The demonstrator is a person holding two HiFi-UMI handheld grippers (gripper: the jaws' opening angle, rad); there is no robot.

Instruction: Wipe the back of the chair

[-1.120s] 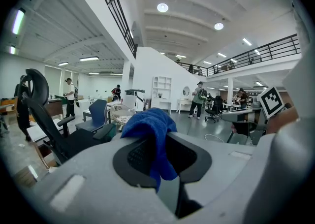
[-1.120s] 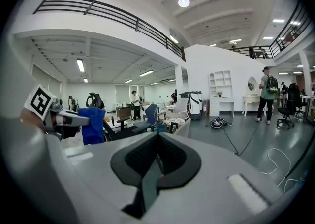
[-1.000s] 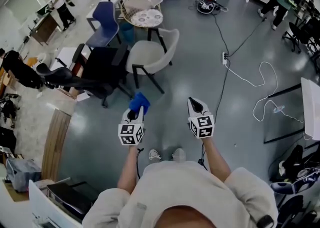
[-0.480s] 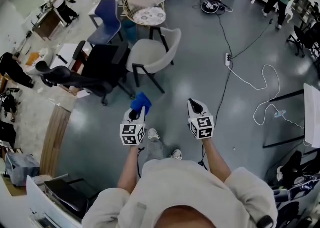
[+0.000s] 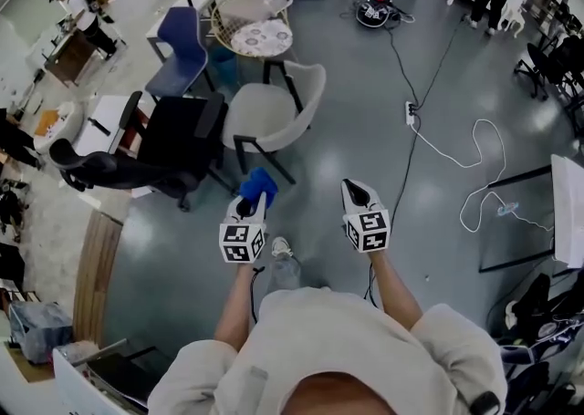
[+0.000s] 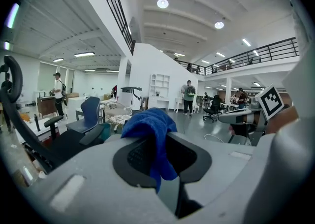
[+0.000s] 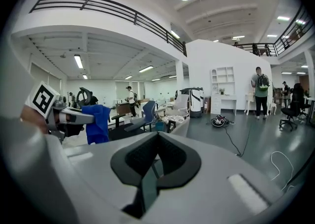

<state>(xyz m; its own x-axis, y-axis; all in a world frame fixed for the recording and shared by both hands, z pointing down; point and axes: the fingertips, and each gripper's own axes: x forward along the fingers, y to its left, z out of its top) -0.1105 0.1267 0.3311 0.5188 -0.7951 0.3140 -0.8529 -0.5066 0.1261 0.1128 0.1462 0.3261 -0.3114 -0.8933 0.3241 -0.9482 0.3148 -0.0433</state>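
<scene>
A pale grey shell chair (image 5: 272,110) on black legs stands on the floor ahead of me, its curved back towards the right. My left gripper (image 5: 248,206) is held out short of it, shut on a blue cloth (image 5: 257,184). In the left gripper view the blue cloth (image 6: 148,128) bunches up over the jaws and hangs down between them. My right gripper (image 5: 355,191) is level with the left one and to its right, shut with nothing in it. From the right gripper view the blue cloth (image 7: 97,121) shows at the left.
A black office chair (image 5: 175,138) stands just left of the grey chair, with a blue chair (image 5: 180,37) and a round patterned table (image 5: 262,36) behind. A white cable (image 5: 474,162) and power strip (image 5: 411,112) lie on the floor at right. People stand far off.
The person has stepped, and the room has shifted a little in view. Both grippers keep the same pose, and the cloth stays in the left one.
</scene>
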